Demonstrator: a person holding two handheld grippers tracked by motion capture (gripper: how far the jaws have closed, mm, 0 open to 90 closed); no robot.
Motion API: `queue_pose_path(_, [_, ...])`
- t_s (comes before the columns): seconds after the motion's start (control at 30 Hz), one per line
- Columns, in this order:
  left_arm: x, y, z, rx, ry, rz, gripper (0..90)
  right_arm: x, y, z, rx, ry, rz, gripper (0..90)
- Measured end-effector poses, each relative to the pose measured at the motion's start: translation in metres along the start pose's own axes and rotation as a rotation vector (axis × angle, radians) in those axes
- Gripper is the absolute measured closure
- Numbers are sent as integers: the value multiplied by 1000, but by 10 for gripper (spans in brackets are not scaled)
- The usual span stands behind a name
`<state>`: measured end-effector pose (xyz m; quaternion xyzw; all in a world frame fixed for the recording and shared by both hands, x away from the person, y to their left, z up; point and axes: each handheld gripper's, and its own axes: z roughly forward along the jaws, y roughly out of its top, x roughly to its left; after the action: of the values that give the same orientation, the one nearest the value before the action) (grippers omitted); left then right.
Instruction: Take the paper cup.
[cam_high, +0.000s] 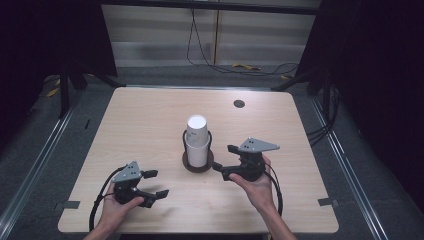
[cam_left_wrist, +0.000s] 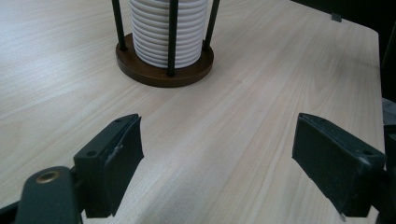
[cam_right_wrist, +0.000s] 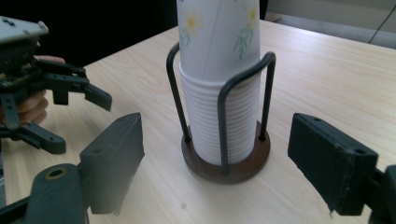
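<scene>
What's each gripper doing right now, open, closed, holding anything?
Left gripper: open, holding nothing.
Right gripper: open, holding nothing, facing the cup stack.

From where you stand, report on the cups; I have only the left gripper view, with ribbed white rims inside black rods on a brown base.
Observer: The stack of cups ends in a top cup printed with yellow flowers and green leaves.
Operator: Tell me where my right gripper is.
Observer: The right gripper sits just right of the cup holder, jaws open and pointing at it, not touching.
Operator: Give me the holder's shape up high.
Observer: Its black wire loops arch around the stack and stop below the top cup's printed part.
Operator: And my left gripper from above.
Observer: The left gripper is open, near the table's front edge, apart from the holder.
</scene>
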<state>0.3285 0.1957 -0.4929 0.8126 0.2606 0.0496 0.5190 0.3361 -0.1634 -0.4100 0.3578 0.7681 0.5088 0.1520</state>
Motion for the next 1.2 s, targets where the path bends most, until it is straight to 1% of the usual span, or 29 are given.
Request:
queue_pose_path(0.03, [0,0,0,-1,3,-1,161,1,3,0,-4,17,-1,207])
queue_pose_path(0.07, [0,0,0,-4,6,2,166,4,11,1,-11,14,-30,192])
queue_pose_path(0.1, [0,0,0,-4,6,2,165,4,11,1,-11,14,-30,192])
queue_pose_path(0.13, [0,0,0,-4,6,-1,166,4,18,3,-23,35,-21,189])
queue_pose_path(0.2, [0,0,0,-2,7,0,166,4,21,4,-24,36,-28,189])
queue_pose_path(0.27, [1,0,0,1,5,0,166,3,26,7,-25,48,-26,183])
queue_pose_path(0.3, [0,-1,1,7,4,-2,166,3,28,8,-36,47,-33,192])
queue_pose_path(0.33, [0,-1,1,8,3,-1,166,1,30,10,-61,48,-34,210])
queue_pose_path(0.43, [0,-1,2,7,1,-1,170,-2,33,13,-55,49,-30,208])
queue_pose_path(0.47, [0,-1,2,-1,8,-3,170,-5,35,16,-51,52,-22,207])
queue_pose_path(0.5, [0,-1,2,-1,8,-3,170,-5,35,16,-51,52,-22,207])
queue_pose_path(0.57, [0,-1,2,2,8,-2,170,-8,37,20,-45,61,-19,206])
queue_pose_path(0.63, [1,-1,1,4,8,-2,170,-11,43,23,-25,81,-12,173])
queue_pose_path(0.67, [1,-2,2,2,8,-4,170,-12,45,24,-26,88,-10,180])
queue_pose_path(0.73, [1,-2,2,3,8,-5,170,-11,47,25,-32,83,-20,189])
queue_pose_path(0.77, [1,-2,2,8,9,-1,170,-10,49,26,-25,77,-32,190])
queue_pose_path(0.8, [1,-2,3,8,10,-2,170,-10,51,27,-24,73,-33,184])
queue_pose_path(0.83, [1,-2,4,17,8,-2,175,-11,54,31,-10,62,-53,185])
queue_pose_path(0.87, [1,-2,4,17,8,-2,185,-11,54,31,-10,62,-53,185])
queue_pose_path(0.9, [1,-3,4,17,12,-2,185,-13,55,33,-14,49,-53,188])
queue_pose_path(0.93, [1,-3,4,22,14,5,194,-15,56,36,-18,68,-40,196])
queue_pose_path(0.97, [1,-3,4,21,12,2,195,-16,57,38,-6,68,-40,192])
queue_pose_path(1.0, [1,-3,3,20,12,5,195,-15,58,40,-1,49,-52,189])
queue_pose_path(1.03, [1,-3,3,13,12,-4,195,-14,59,42,-1,48,-53,187])
queue_pose_path(1.07, [2,-3,3,18,15,3,195,-15,61,45,-1,57,-47,190])
queue_pose_path(1.13, [2,-3,2,18,14,0,195,-15,64,49,-2,61,-47,189])
queue_pose_path(1.2, [2,-3,2,16,14,-1,195,-14,65,50,1,58,-48,188])
